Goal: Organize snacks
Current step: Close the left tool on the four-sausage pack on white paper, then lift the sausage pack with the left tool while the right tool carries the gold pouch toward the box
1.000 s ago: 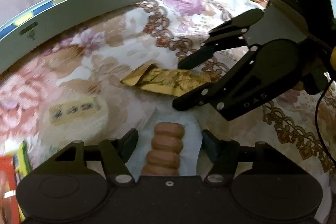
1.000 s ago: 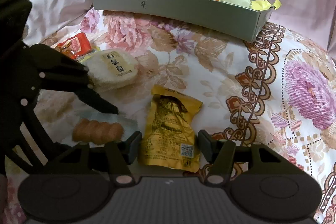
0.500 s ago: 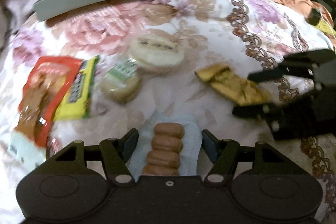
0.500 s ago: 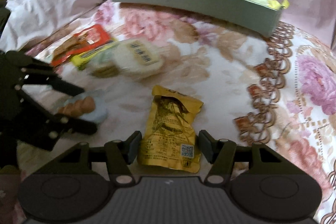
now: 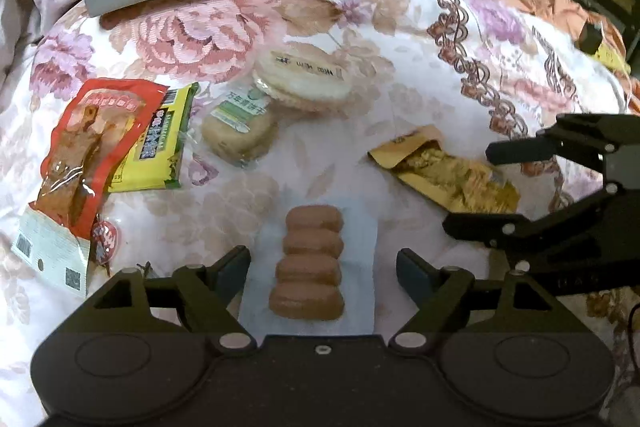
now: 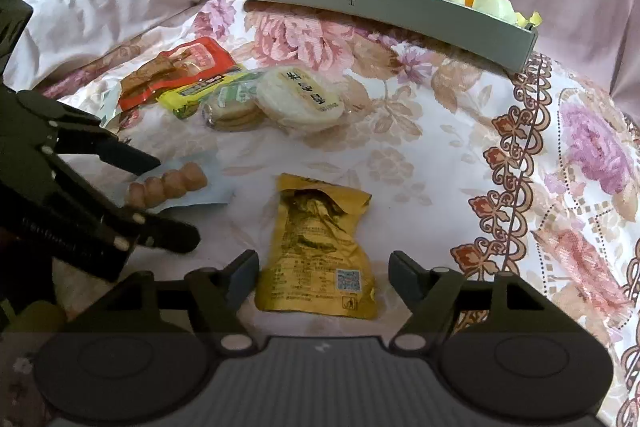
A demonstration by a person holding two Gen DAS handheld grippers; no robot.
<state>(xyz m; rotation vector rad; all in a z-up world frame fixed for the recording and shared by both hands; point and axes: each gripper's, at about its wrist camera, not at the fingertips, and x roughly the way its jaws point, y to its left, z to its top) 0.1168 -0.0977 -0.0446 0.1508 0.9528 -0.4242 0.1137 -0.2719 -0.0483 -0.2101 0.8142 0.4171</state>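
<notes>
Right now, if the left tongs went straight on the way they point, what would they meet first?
Most likely the packet of small brown sausages, lying lengthwise between the opening left tongs, pads clear of it. Depth is uncertain; the floral bedspread lies underneath.

Dim, warm indoor light; fisheye bending at edges, slight overall softness.

Left tongs [image 5: 323, 269]: tilted steeply down toward the bed, jaws opening, spread wide, pads pressing on nothing.
Right tongs [image 6: 323, 271]: also tilted down, jaws opening, spread wide, pads pressing on nothing.
Left tongs from the right wrist view [image 6: 168, 199]: come in from the left edge, fingers apart, one above the other.
Right tongs from the left wrist view [image 5: 476, 187]: come in from the right edge, fingers apart.
</notes>
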